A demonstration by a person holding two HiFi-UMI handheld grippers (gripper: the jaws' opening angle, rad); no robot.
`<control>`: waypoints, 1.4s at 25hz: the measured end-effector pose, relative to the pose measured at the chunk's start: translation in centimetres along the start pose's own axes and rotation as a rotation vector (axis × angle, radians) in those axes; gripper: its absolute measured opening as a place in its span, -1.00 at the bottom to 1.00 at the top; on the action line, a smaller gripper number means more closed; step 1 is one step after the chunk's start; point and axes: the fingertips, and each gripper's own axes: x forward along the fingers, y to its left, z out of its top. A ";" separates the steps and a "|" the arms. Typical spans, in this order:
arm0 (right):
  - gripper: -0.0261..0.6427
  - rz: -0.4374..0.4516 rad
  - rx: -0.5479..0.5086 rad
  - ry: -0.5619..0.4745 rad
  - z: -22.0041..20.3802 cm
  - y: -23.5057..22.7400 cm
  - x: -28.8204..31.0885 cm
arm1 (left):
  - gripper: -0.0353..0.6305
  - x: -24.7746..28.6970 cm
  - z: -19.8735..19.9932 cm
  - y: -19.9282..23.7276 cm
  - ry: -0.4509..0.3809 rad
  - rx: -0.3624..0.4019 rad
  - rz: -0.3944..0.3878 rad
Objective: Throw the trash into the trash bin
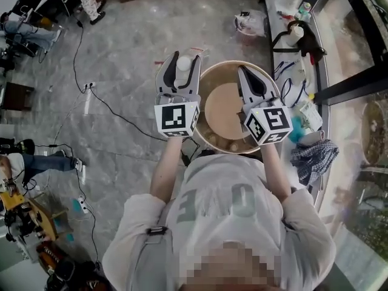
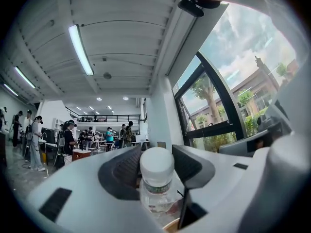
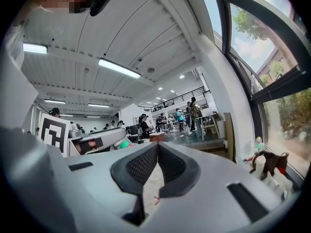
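Note:
My left gripper (image 1: 179,64) is shut on a clear plastic bottle (image 1: 182,63) with a white cap, held just left of the bin's rim. In the left gripper view the bottle (image 2: 156,169) stands upright between the dark pads (image 2: 124,171), cap towards the tips. The round beige trash bin (image 1: 213,80) with its brown inside stands on the floor in front of the person. My right gripper (image 1: 250,76) hovers over the bin's right side. Its jaws meet at the tips in the right gripper view (image 3: 156,145), and I see nothing held between them.
Black cables and a white power strip (image 1: 88,97) run over the grey floor at the left. A white bag (image 1: 250,23) lies beyond the bin. A window ledge with small items and a checked cloth (image 1: 313,156) runs along the right. People stand at the far left (image 2: 34,142).

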 end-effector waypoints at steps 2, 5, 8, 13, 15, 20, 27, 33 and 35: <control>-0.88 0.011 0.005 0.012 -0.4 0.4 0.4 | -0.28 -0.5 -0.4 0.9 0.010 -0.004 0.022; -0.88 0.031 0.009 0.037 -1.2 1.0 1.2 | -0.28 -1.1 -1.4 2.6 0.032 -0.007 0.063; -0.88 0.059 0.012 0.073 -2.1 1.6 2.5 | -0.28 -1.6 -2.9 5.2 0.067 -0.020 0.123; -0.88 0.095 0.028 0.170 -6.0 2.5 5.6 | -0.28 -2.1 -7.8 10.9 0.153 -0.055 0.221; -0.88 0.117 0.034 0.221 -8.7 3.0 7.1 | -0.28 -2.5 -10.7 13.2 0.194 -0.053 0.256; -0.88 0.194 0.035 0.369 -16.8 4.7 10.5 | -0.28 -4.7 -20.9 18.2 0.316 -0.086 0.347; -0.88 0.224 0.049 0.560 -29.6 4.8 13.0 | -0.28 -8.6 -40.0 23.2 0.491 -0.131 0.444; -0.88 0.228 0.034 0.751 -38.3 4.3 10.4 | -0.28 -14.1 -52.6 23.4 0.603 -0.199 0.511; -0.88 0.229 0.024 0.788 -39.8 4.3 10.1 | -0.28 -15.2 -54.6 23.1 0.620 -0.198 0.509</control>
